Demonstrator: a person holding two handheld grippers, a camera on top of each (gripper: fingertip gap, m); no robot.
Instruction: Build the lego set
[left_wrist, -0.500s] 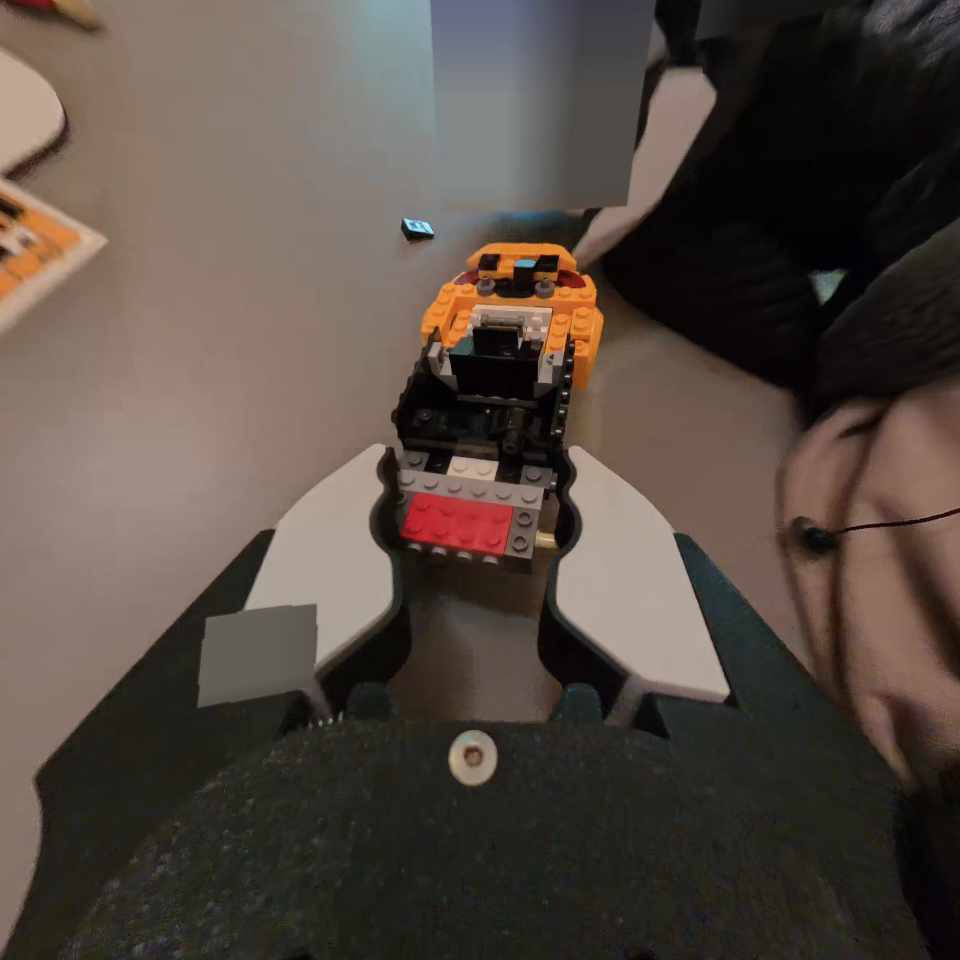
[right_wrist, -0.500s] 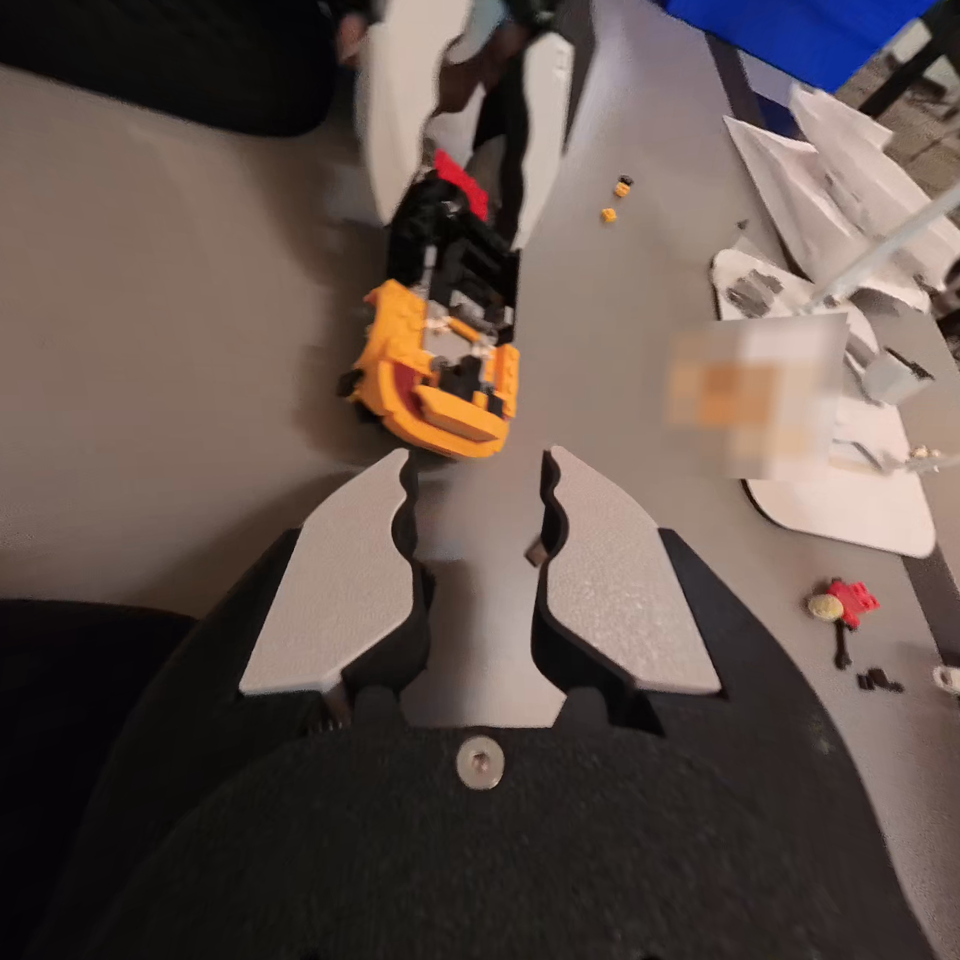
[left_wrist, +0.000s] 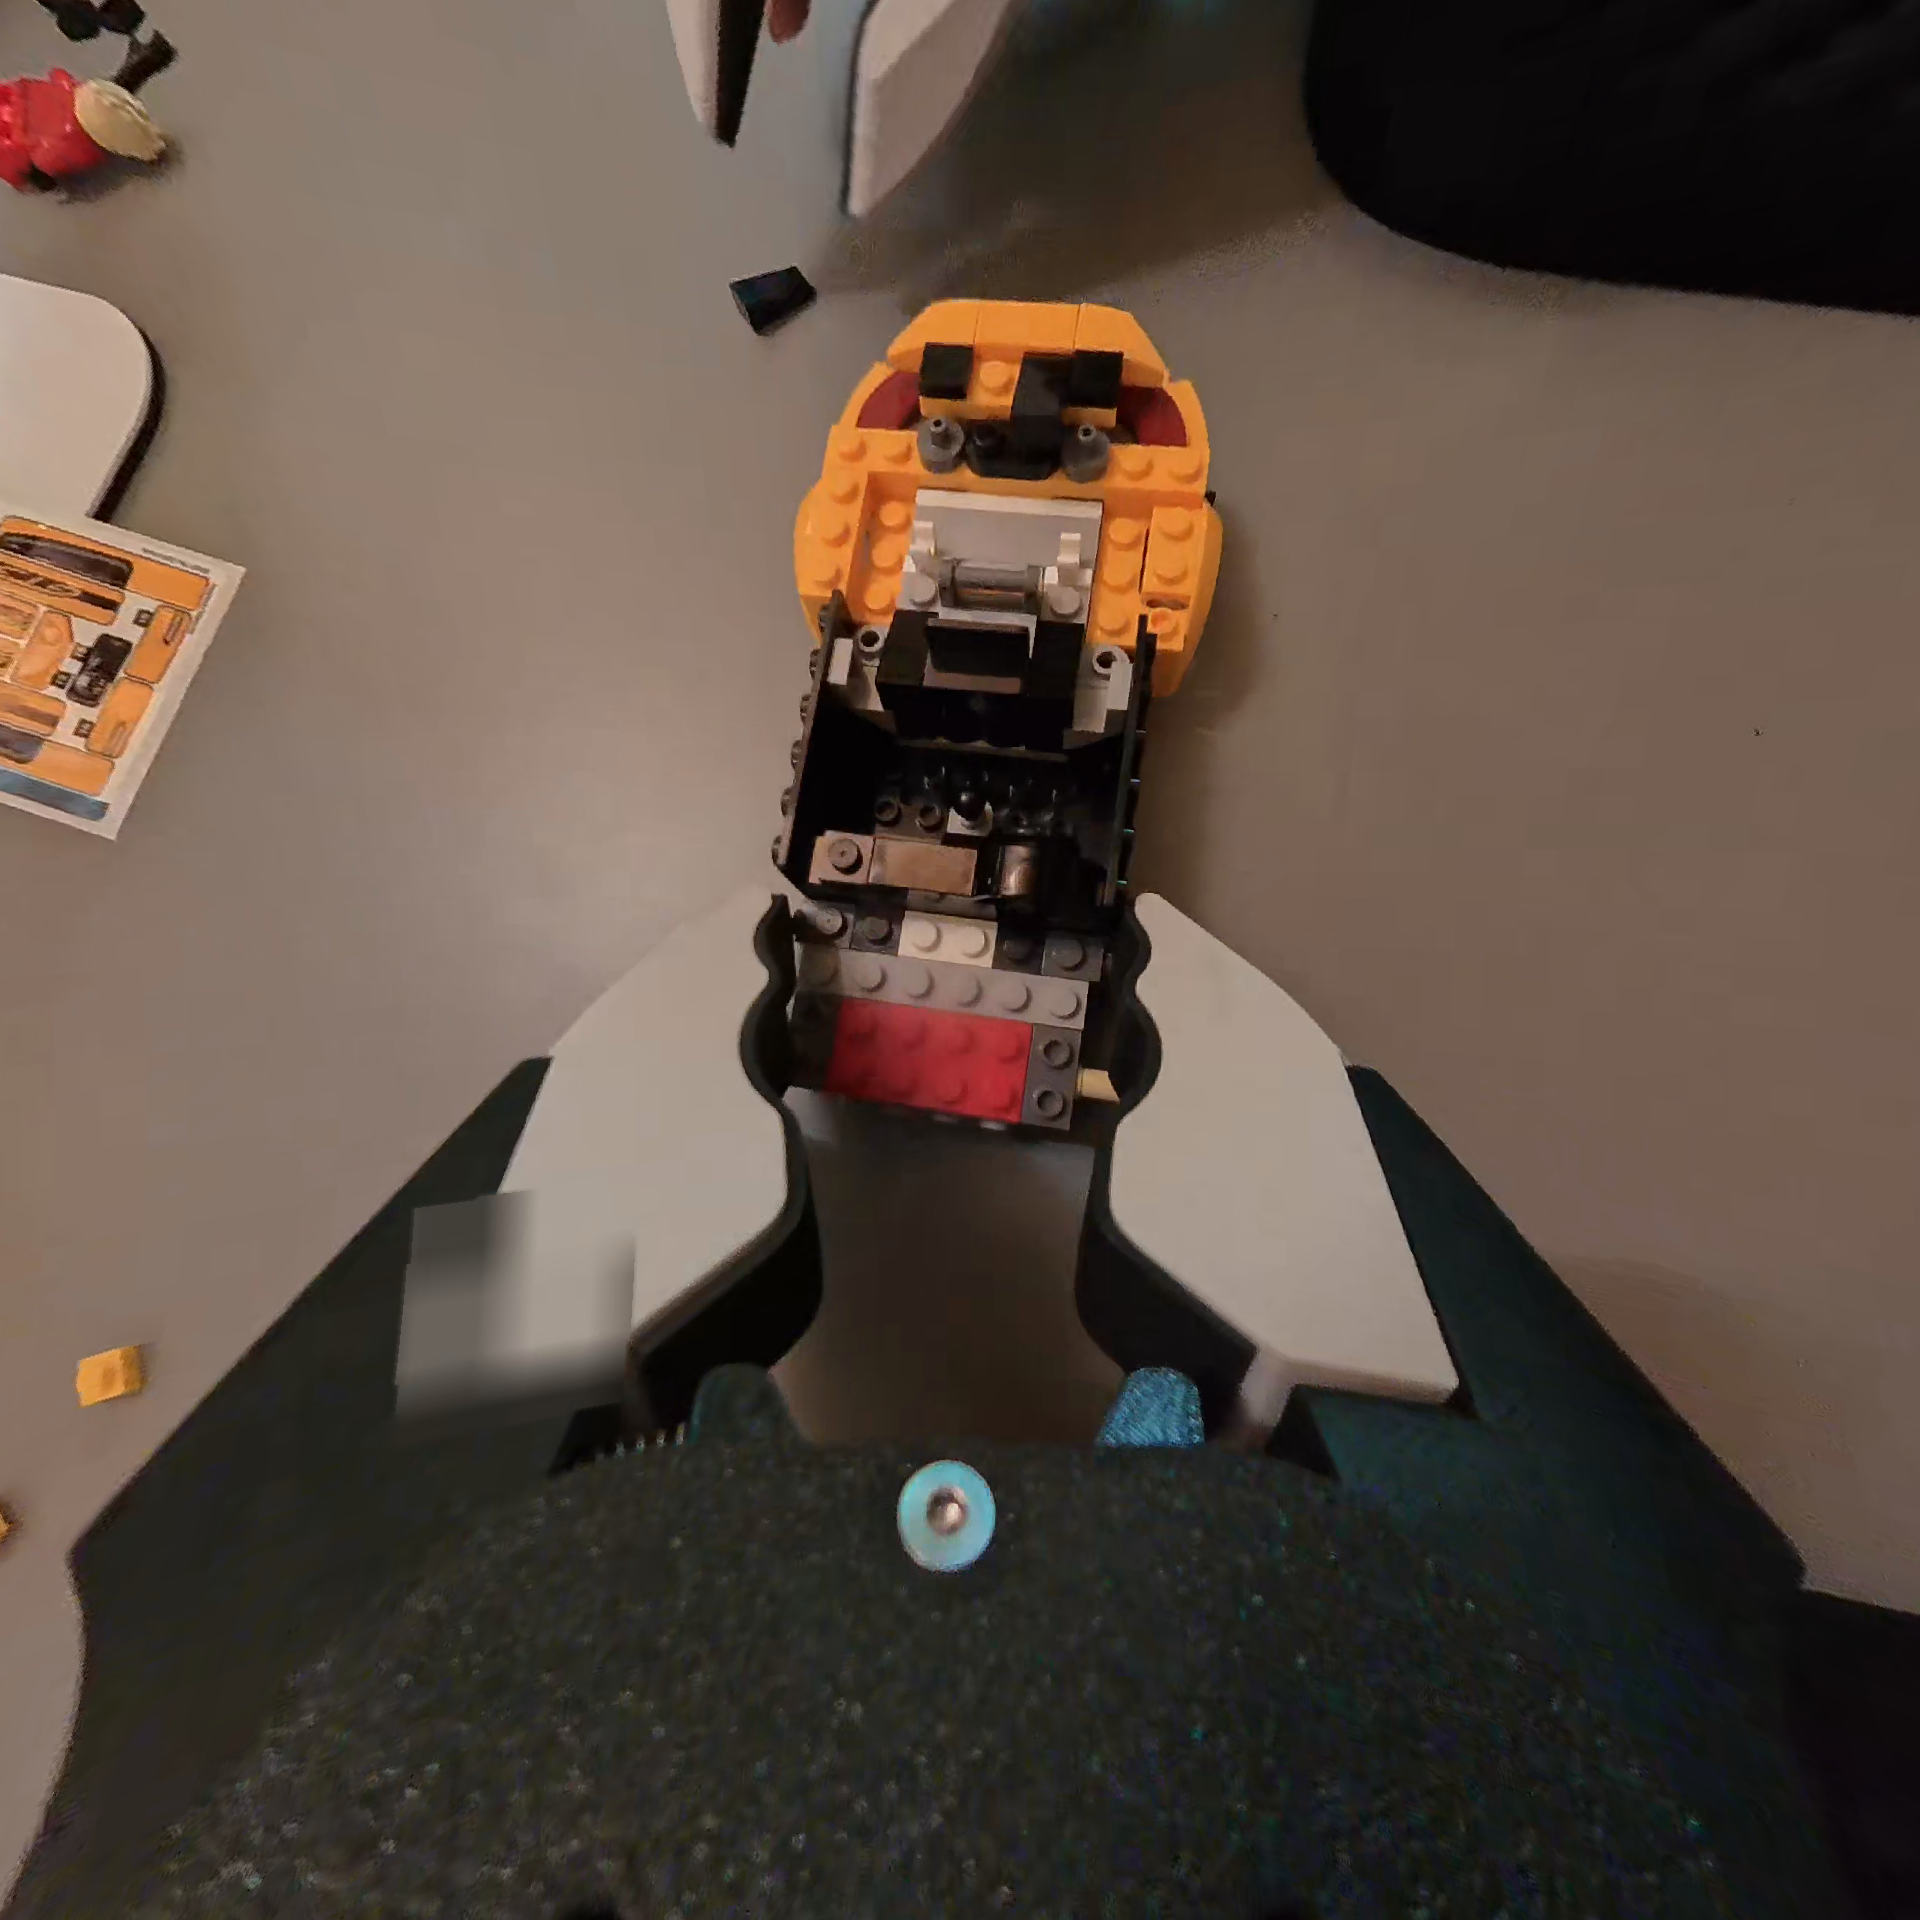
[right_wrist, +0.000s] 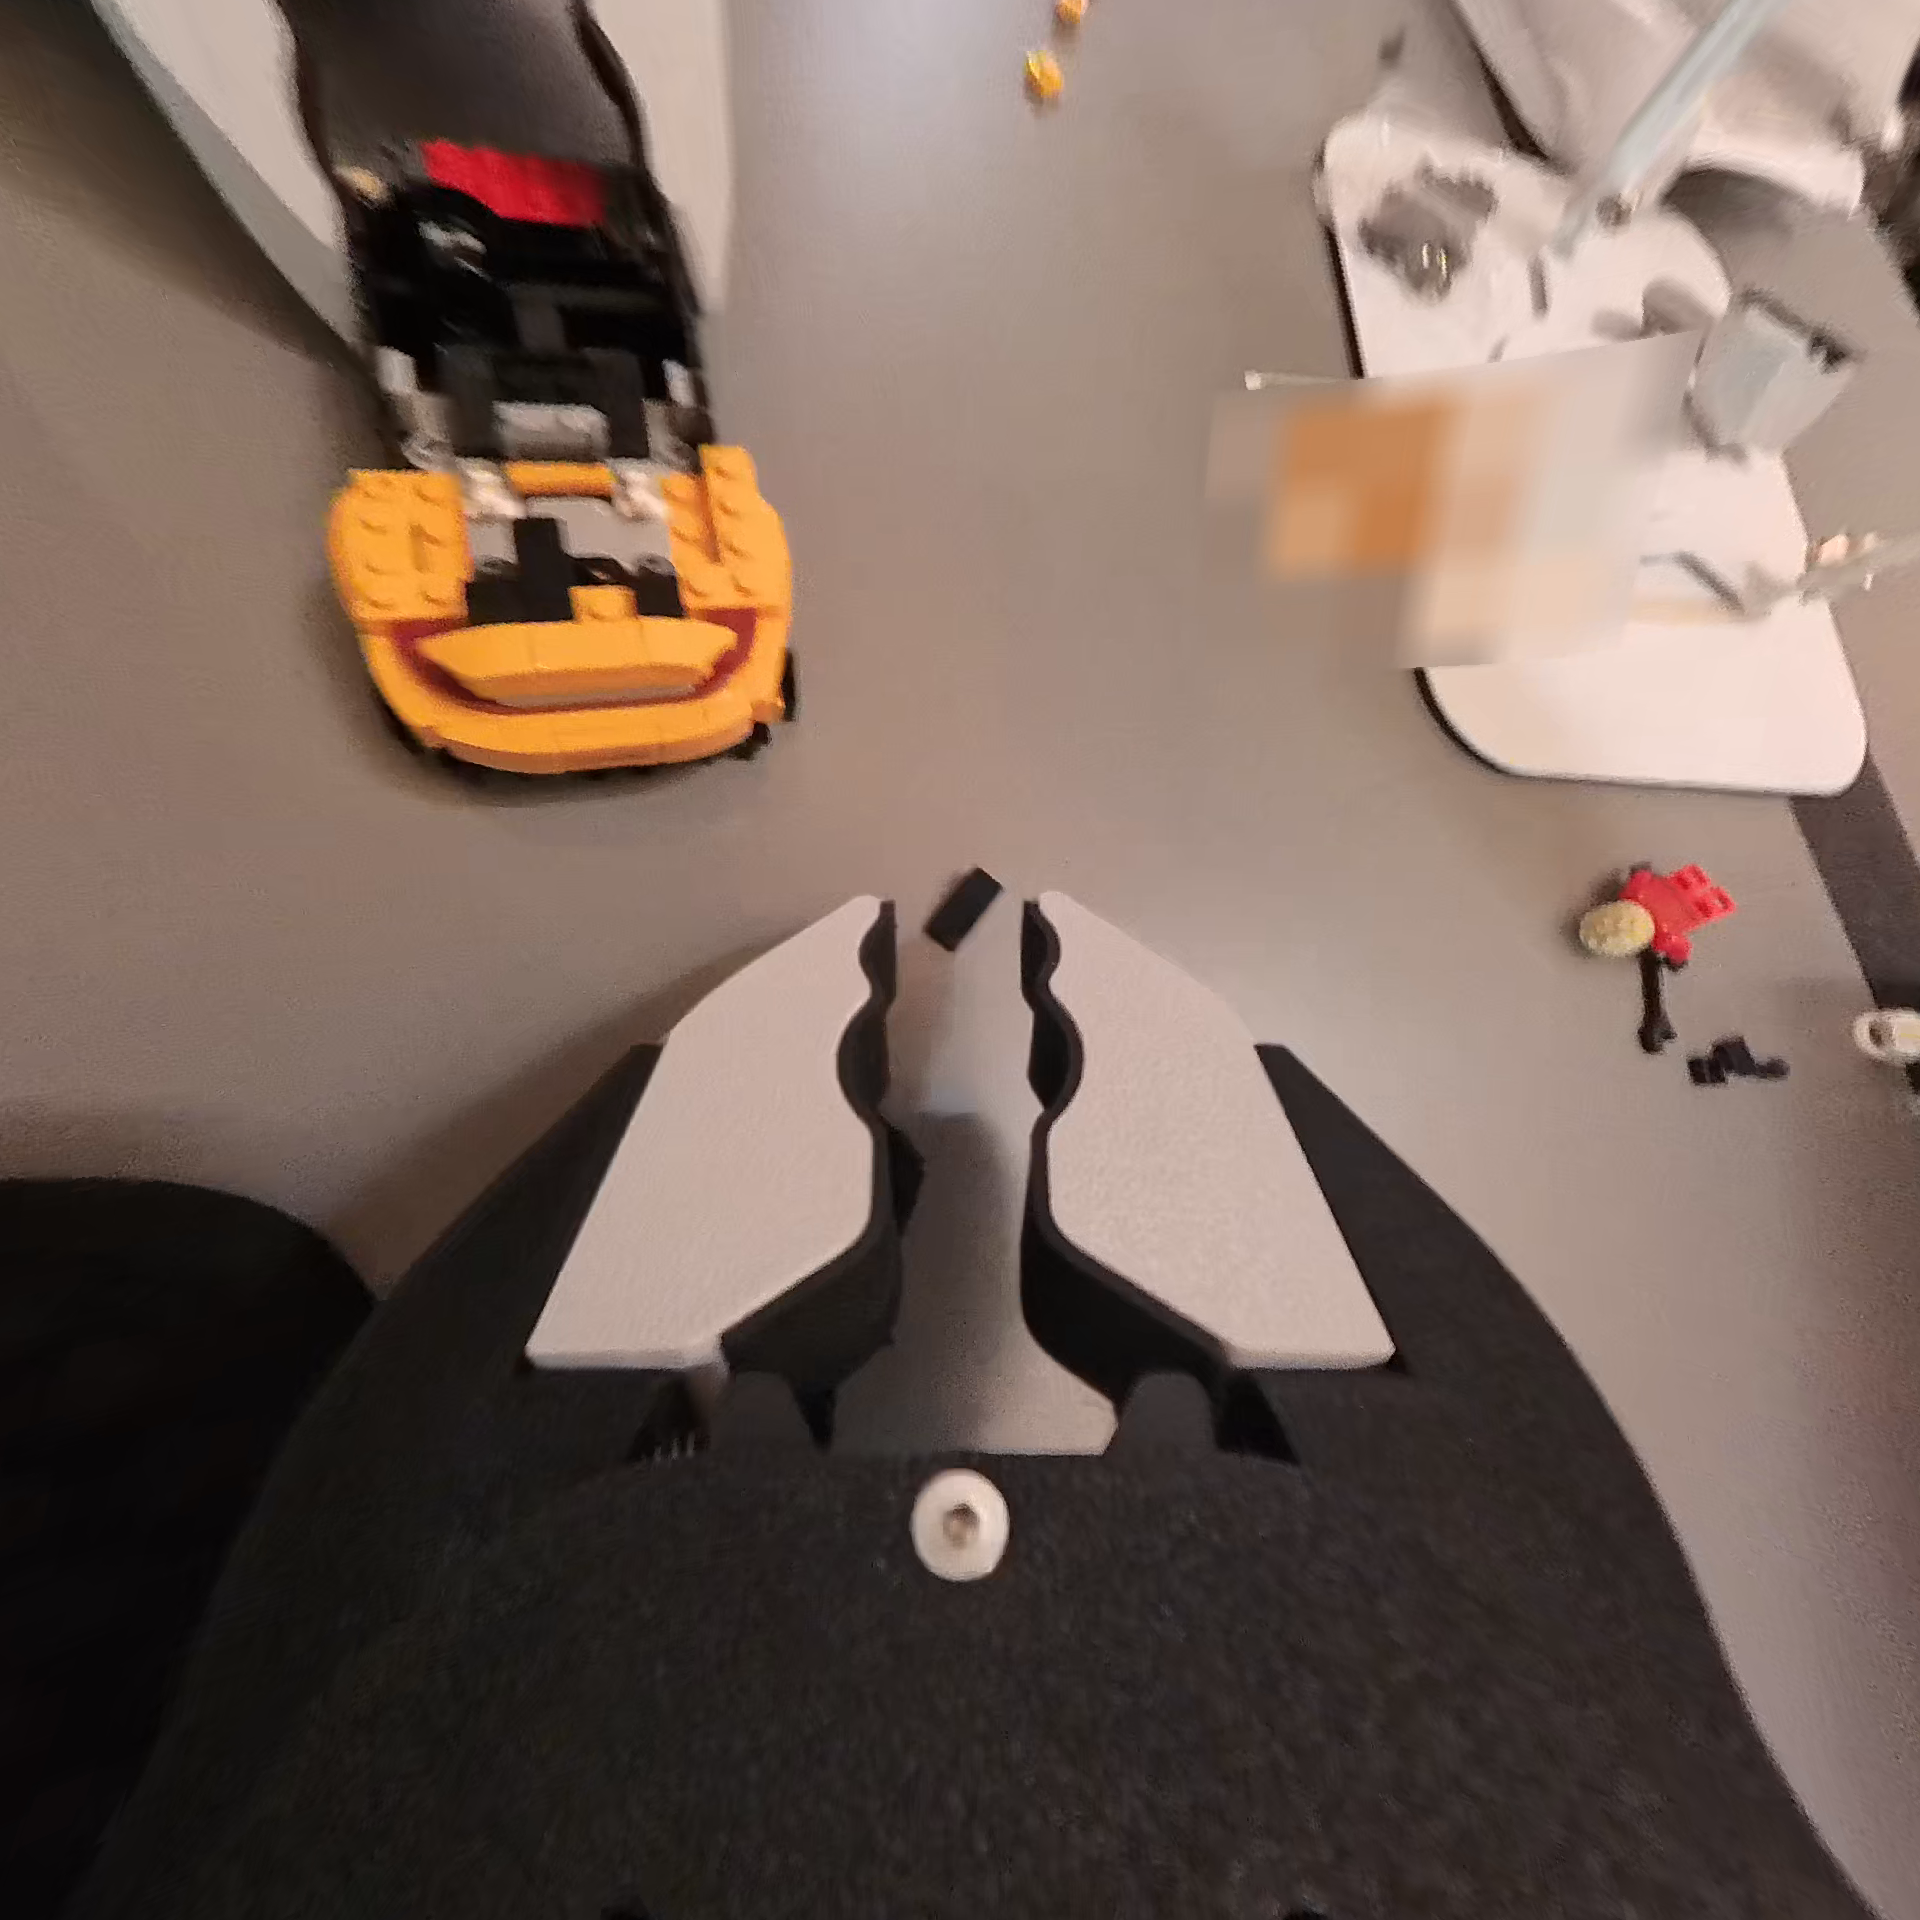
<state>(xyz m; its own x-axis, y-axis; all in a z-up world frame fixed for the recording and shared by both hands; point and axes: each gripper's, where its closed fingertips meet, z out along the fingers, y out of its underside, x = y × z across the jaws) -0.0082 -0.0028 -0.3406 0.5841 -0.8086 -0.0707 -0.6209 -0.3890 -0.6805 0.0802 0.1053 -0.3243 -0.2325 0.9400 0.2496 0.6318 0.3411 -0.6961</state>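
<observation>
Since half a second ago: right gripper (right_wrist: 954, 902) has drawn back from the lego car (left_wrist: 997, 665), fingers narrowed to a slim gap, holding nothing; a small black piece (right_wrist: 961, 907) lies between its tips. Sticker sheet (left_wrist: 88, 681): writing unreadable. Left gripper (left_wrist: 948, 1023) stays clamped on the car's red-and-grey end, car resting on the grey table (left_wrist: 1507, 779).
</observation>
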